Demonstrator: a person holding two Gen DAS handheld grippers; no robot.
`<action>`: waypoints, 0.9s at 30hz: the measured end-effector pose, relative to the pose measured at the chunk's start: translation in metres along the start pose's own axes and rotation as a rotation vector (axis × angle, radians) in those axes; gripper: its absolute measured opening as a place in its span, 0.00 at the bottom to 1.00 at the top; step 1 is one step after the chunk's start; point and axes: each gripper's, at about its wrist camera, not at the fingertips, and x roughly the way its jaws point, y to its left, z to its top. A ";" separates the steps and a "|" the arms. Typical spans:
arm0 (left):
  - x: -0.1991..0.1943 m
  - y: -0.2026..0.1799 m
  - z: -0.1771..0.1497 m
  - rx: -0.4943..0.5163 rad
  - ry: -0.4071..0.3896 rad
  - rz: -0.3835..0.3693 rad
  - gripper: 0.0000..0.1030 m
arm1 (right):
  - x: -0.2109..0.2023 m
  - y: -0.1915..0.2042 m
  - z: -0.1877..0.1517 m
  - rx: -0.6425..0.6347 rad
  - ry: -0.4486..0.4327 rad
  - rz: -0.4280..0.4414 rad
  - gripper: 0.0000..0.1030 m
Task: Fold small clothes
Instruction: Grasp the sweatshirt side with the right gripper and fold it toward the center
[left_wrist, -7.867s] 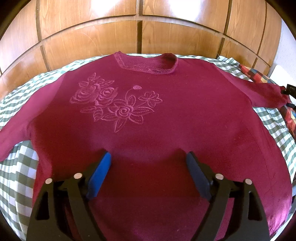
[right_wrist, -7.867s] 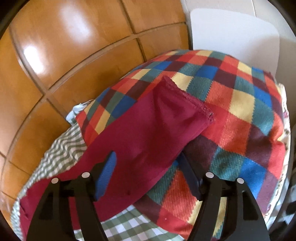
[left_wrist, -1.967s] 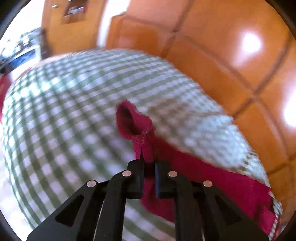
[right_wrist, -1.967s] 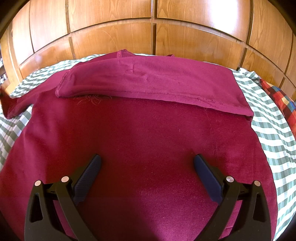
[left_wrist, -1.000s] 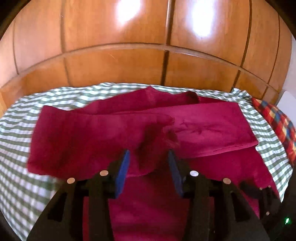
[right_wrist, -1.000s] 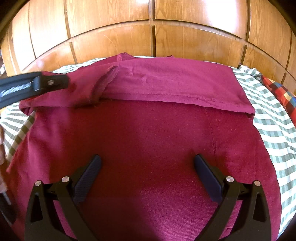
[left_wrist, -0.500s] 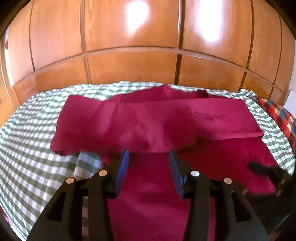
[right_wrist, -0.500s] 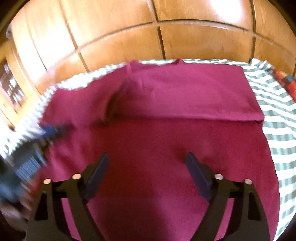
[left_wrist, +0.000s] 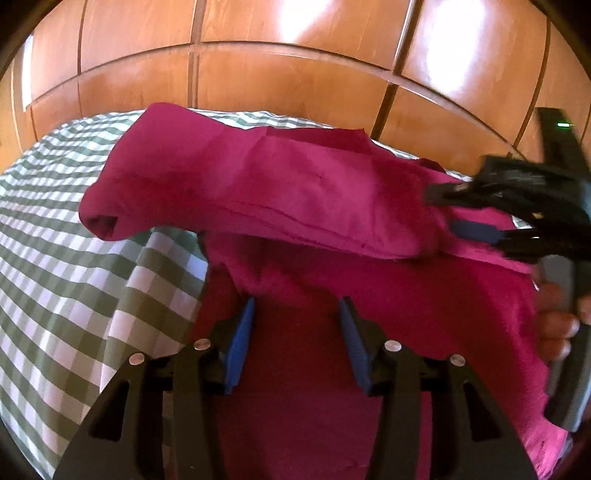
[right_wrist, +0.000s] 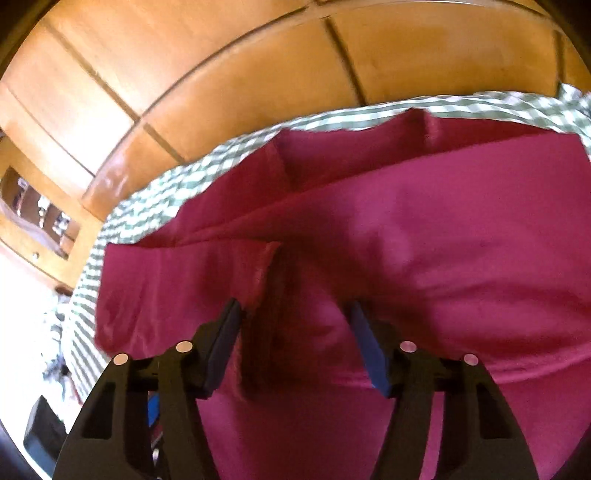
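A maroon sweater (left_wrist: 303, 206) lies on the green checked bedcover (left_wrist: 74, 258) with both sleeves folded across its chest. My left gripper (left_wrist: 297, 314) is open, low over the sweater's lower left part. My right gripper (right_wrist: 293, 317) is open, close above the folded left sleeve's cuff edge (right_wrist: 267, 273). In the left wrist view the right gripper (left_wrist: 439, 210) reaches in from the right with its fingertips at the folded sleeves (left_wrist: 369, 221), held by a hand (left_wrist: 554, 325).
A glossy wooden panelled headboard (left_wrist: 295, 74) stands behind the bed. The checked bedcover also shows along the sweater's far edge in the right wrist view (right_wrist: 184, 177). A wooden shelf with small items (right_wrist: 40, 214) is at far left.
Both grippers have dropped closer to the sweater. The right gripper has moved left over the folded sleeves and narrowed its opening. The left gripper has shifted toward the sweater's lower left.
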 end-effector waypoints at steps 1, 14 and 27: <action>0.001 0.000 -0.001 -0.002 -0.004 -0.004 0.48 | 0.004 0.007 0.001 -0.015 -0.002 -0.006 0.59; 0.005 -0.003 -0.003 0.004 -0.005 -0.034 0.59 | -0.025 0.068 0.014 -0.284 -0.059 -0.062 0.06; 0.003 0.000 -0.003 0.001 -0.003 -0.038 0.60 | -0.132 -0.050 0.065 -0.043 -0.264 -0.199 0.06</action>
